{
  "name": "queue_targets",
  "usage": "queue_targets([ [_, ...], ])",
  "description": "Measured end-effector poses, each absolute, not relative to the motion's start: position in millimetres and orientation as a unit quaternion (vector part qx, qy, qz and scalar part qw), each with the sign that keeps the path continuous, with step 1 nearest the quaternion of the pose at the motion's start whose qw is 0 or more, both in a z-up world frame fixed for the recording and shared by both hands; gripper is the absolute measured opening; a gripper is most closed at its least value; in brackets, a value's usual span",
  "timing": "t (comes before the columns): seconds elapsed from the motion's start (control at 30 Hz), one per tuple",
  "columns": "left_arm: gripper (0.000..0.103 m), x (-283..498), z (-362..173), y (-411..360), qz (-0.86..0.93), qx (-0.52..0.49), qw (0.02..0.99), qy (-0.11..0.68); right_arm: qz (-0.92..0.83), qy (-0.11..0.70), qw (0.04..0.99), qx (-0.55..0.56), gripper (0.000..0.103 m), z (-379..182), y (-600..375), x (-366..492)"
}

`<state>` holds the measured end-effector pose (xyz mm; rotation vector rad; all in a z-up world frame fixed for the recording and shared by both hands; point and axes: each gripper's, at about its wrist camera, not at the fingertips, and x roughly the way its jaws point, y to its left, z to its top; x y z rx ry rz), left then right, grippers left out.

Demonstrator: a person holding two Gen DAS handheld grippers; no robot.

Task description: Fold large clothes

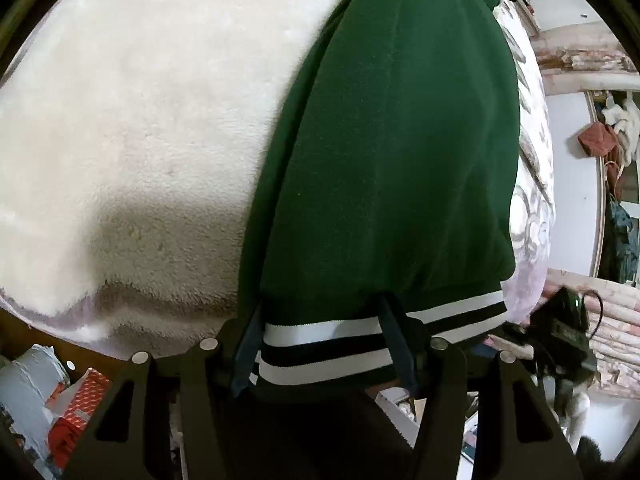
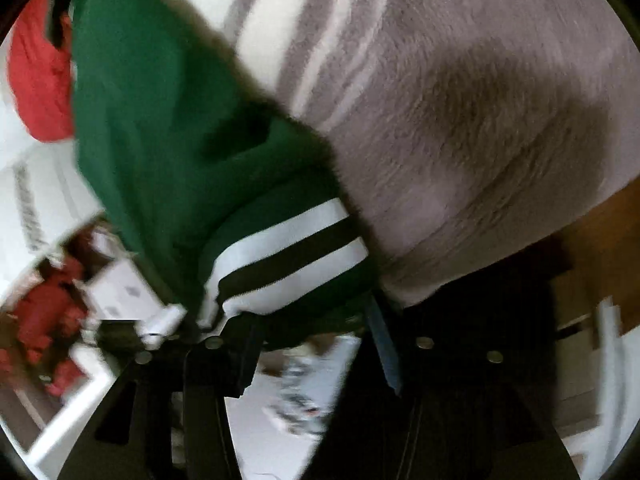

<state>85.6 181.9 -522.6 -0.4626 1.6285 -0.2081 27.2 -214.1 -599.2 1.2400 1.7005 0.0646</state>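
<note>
A dark green garment (image 1: 392, 140) with a black-and-white striped hem (image 1: 332, 344) lies stretched over a fluffy white blanket (image 1: 140, 120). My left gripper (image 1: 324, 344) has its fingers apart with the striped hem lying between them; whether they pinch it is unclear. In the right wrist view the same green garment (image 2: 160, 128) hangs bunched, and its striped hem (image 2: 288, 256) sits at my right gripper (image 2: 312, 320), whose fingers are spread around the cloth. That view is blurred by motion.
The blanket (image 2: 460, 100) covers a bed with grey stripes. A red cloth (image 2: 40, 80) lies at the left. Boxes and red items (image 1: 76, 408) sit on the floor below. A patterned quilt (image 1: 532, 208) and a mirror (image 1: 612, 180) are to the right.
</note>
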Motion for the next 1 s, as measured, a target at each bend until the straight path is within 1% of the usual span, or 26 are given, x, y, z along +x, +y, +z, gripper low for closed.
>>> queue_targets([
  [0.13,0.054,79,-517,195,-0.088,-0.216,0.655,0.719,0.033,0.645,0.462,0.608,0.053,-594,-219,-3],
  [0.17,0.054,77,-516,198,-0.088,-0.219,0.654,0.718,0.031,0.625,0.451,0.637,0.055,-596,-220,-9],
  [0.23,0.054,75,-516,200,-0.086,-0.223,0.652,0.719,0.025,0.608,0.449,0.654,0.059,-603,-224,-6],
  [0.37,0.054,73,-520,199,-0.076,-0.213,0.649,0.727,-0.008,0.61,0.44,0.659,0.059,-640,-213,9],
  [0.4,0.054,73,-519,199,-0.076,-0.21,0.65,0.726,-0.02,0.597,0.442,0.669,0.057,-642,-208,5],
  [0.43,0.054,73,-517,197,-0.075,-0.206,0.651,0.726,-0.04,0.594,0.452,0.665,0.046,-639,-205,5],
  [0.47,0.054,73,-515,194,-0.075,-0.202,0.653,0.726,-0.054,0.605,0.462,0.646,0.023,-636,-192,-1],
  [0.5,0.054,71,-514,192,-0.076,-0.198,0.654,0.726,-0.059,0.61,0.468,0.637,0.019,-634,-192,1],
  [0.53,0.054,70,-514,191,-0.077,-0.196,0.654,0.727,-0.066,0.606,0.473,0.636,0.012,-624,-188,-4],
  [0.57,0.054,69,-514,189,-0.079,-0.195,0.652,0.728,-0.068,0.605,0.477,0.634,0.008,-615,-184,-5],
  [0.8,0.054,65,-514,186,-0.08,-0.186,0.659,0.724,-0.074,0.647,0.532,0.541,0.006,-560,-161,5],
  [0.9,0.054,73,-524,187,-0.075,-0.192,0.664,0.719,-0.098,0.67,0.533,0.507,0.006,-573,-159,13],
  [1.0,0.054,81,-532,184,-0.078,-0.209,0.663,0.714,-0.08,0.683,0.532,0.494,0.007,-593,-150,31],
])
